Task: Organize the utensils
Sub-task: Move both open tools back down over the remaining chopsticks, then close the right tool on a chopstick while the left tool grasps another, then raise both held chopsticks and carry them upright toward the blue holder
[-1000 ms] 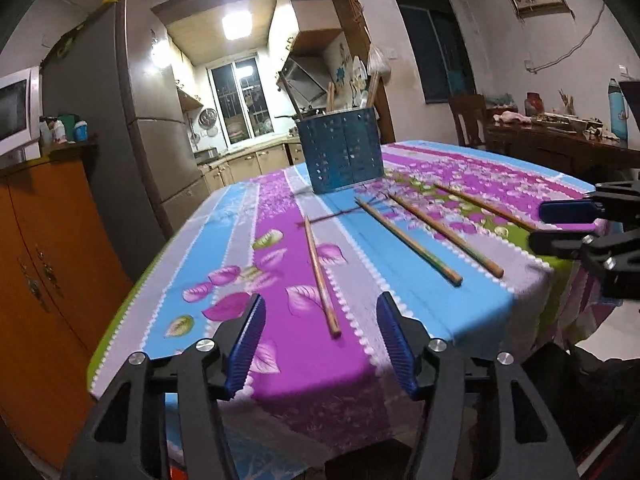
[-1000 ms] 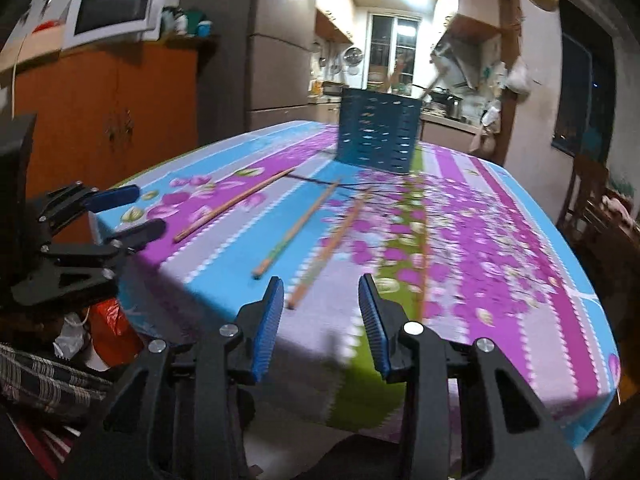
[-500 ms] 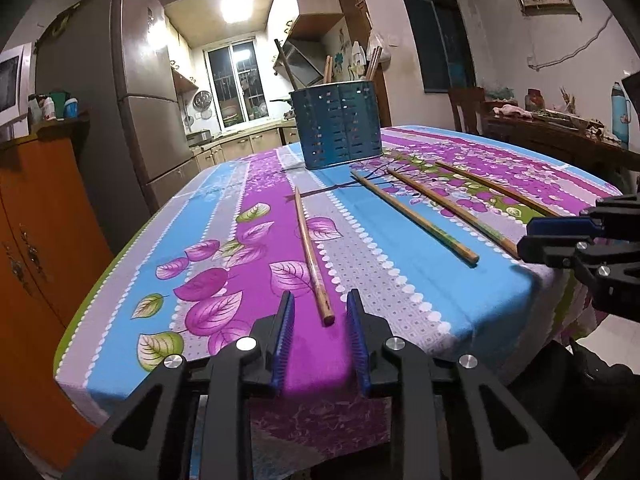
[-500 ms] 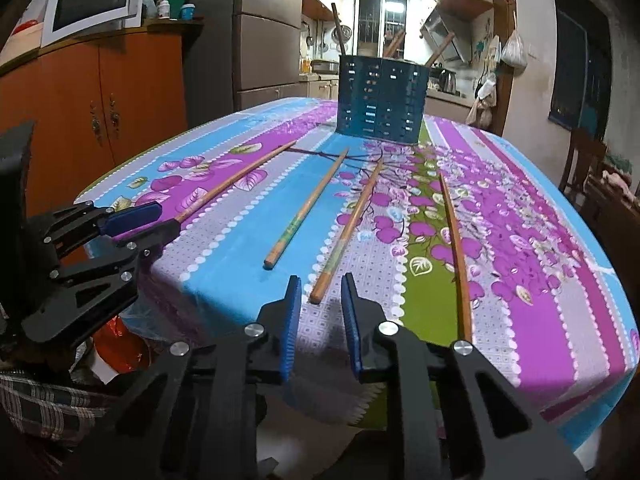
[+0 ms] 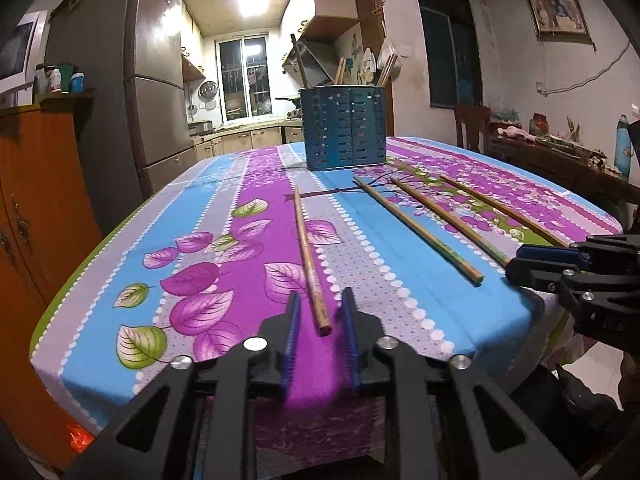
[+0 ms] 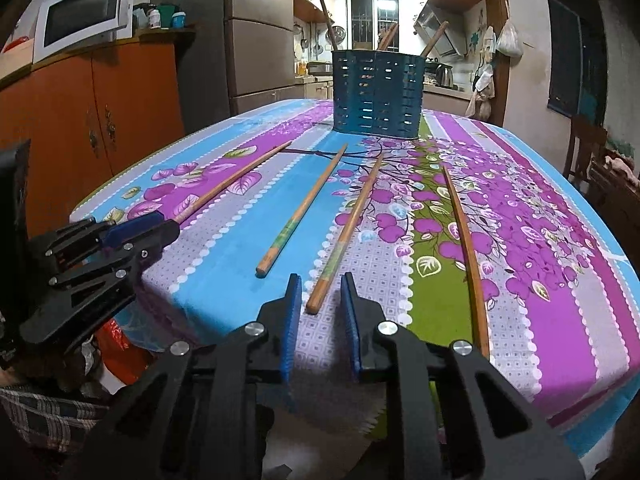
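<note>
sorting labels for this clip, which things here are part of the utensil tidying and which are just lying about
Part of the job:
- four chopsticks lying on the tablecloth, e.g.
- blue utensil holder, already holding some sticks
- left gripper and right gripper, each lined up on a chopstick end

Just there:
- microwave
- fridge
- orange cabinet

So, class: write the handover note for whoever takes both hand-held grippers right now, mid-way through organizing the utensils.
Left hand-held gripper: open, empty, jaws either side of the near end of the leftmost chopstick, not gripping.
Right hand-held gripper: open, empty, lined up on the third chopstick.
On the tablecloth: four loose chopsticks, including the second and the fourth.
Blue holder: upright at the far end, a few sticks already in it.
Left to do: grasp each one and drop it in the holder.
</note>
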The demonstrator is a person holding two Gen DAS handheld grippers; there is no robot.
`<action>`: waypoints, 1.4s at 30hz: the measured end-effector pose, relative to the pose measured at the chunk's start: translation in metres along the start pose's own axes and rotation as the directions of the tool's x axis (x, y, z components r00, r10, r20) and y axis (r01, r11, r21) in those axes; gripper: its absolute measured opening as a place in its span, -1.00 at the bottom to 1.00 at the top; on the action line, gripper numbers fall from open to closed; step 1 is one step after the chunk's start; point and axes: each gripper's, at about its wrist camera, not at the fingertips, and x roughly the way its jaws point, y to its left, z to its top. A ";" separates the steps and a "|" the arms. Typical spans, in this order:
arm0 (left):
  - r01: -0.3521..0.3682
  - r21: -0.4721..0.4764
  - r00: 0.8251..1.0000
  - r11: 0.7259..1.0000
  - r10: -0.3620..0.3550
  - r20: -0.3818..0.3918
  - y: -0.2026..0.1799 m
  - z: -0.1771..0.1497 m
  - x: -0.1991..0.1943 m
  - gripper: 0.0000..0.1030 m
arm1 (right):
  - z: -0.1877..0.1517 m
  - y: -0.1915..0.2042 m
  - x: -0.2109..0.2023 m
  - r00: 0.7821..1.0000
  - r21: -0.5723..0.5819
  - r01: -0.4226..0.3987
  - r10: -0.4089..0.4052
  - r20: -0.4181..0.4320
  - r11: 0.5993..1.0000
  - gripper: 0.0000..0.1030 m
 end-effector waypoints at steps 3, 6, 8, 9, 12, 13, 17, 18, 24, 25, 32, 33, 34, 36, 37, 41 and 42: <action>-0.004 -0.008 1.000 1.000 0.004 -0.001 -0.004 0.001 -0.001 -0.78 | -0.001 -0.003 -0.002 1.000 0.022 -0.006 0.006 0.006 1.000 -0.84; -0.009 -0.021 1.000 1.000 0.009 -0.016 -0.004 0.004 0.001 -0.82 | -0.002 -0.006 -0.003 1.000 0.041 -0.016 0.016 0.009 0.999 -0.86; -0.019 -0.029 0.999 0.999 0.018 -0.039 -0.003 0.009 0.005 -0.86 | -0.001 -0.008 -0.004 1.000 0.057 -0.025 0.025 0.009 0.998 -0.88; -0.021 -0.035 0.999 0.999 0.019 -0.049 -0.002 0.010 0.006 -0.86 | -0.001 -0.010 -0.004 1.000 0.070 -0.028 0.027 0.010 0.997 -0.89; -0.037 -0.049 0.996 0.998 0.033 -0.084 -0.003 0.016 0.009 -0.86 | 0.002 -0.016 -0.009 0.999 0.092 -0.024 0.022 0.028 0.995 -0.89; -0.042 -0.051 0.995 0.998 0.038 -0.091 -0.003 0.017 0.010 -0.86 | 0.003 -0.018 -0.011 0.999 0.095 -0.024 0.020 0.037 0.995 -0.89; -0.078 -0.051 0.990 0.996 0.072 -0.119 -0.002 0.022 0.013 -0.86 | 0.007 -0.021 -0.016 0.998 0.091 -0.026 0.021 0.055 0.995 -0.90; -0.085 -0.051 0.989 0.995 0.078 -0.125 -0.001 0.023 0.013 -0.86 | 0.007 -0.022 -0.018 0.998 0.091 -0.028 0.022 0.059 0.995 -0.89; -0.126 -0.040 0.982 0.991 0.119 -0.144 0.001 0.030 0.013 -0.86 | 0.012 -0.026 -0.026 0.996 0.089 -0.024 0.016 0.089 0.996 -0.89; -0.131 -0.037 0.981 0.991 0.125 -0.146 0.002 0.031 0.013 -0.86 | 0.013 -0.027 -0.028 0.995 0.091 -0.021 0.012 0.097 0.996 -0.89; -0.166 -0.012 0.976 0.986 0.163 -0.146 0.003 0.039 0.010 -0.86 | 0.019 -0.036 -0.041 0.990 0.095 -0.008 -0.006 0.140 0.995 -0.89; -0.169 -0.009 0.975 0.986 0.166 -0.145 0.003 0.040 0.010 -0.86 | 0.020 -0.037 -0.043 0.990 0.095 -0.007 -0.007 0.144 0.995 -0.89; -0.171 -0.005 0.975 0.985 0.169 -0.143 0.003 0.041 0.010 -0.86 | 0.021 -0.037 -0.045 0.989 0.094 -0.005 -0.009 0.150 0.996 -0.89; -0.177 0.006 0.974 0.984 0.176 -0.139 0.001 0.043 0.008 -0.86 | 0.022 -0.039 -0.049 0.987 0.092 -0.003 -0.012 0.162 0.996 -0.89; -0.181 0.013 0.974 0.983 0.181 -0.136 0.000 0.044 0.007 -0.86 | 0.022 -0.039 -0.051 0.986 0.089 -0.001 -0.014 0.167 0.996 -0.89; -0.191 0.031 0.973 0.981 0.194 -0.128 -0.003 0.049 0.005 -0.86 | 0.025 -0.040 -0.059 0.982 0.084 0.001 -0.017 0.191 0.996 -0.89; -0.195 0.036 0.972 0.980 0.198 -0.125 -0.004 0.050 0.004 -0.86 | 0.026 -0.040 -0.061 0.980 0.082 0.000 -0.017 0.196 0.997 -0.89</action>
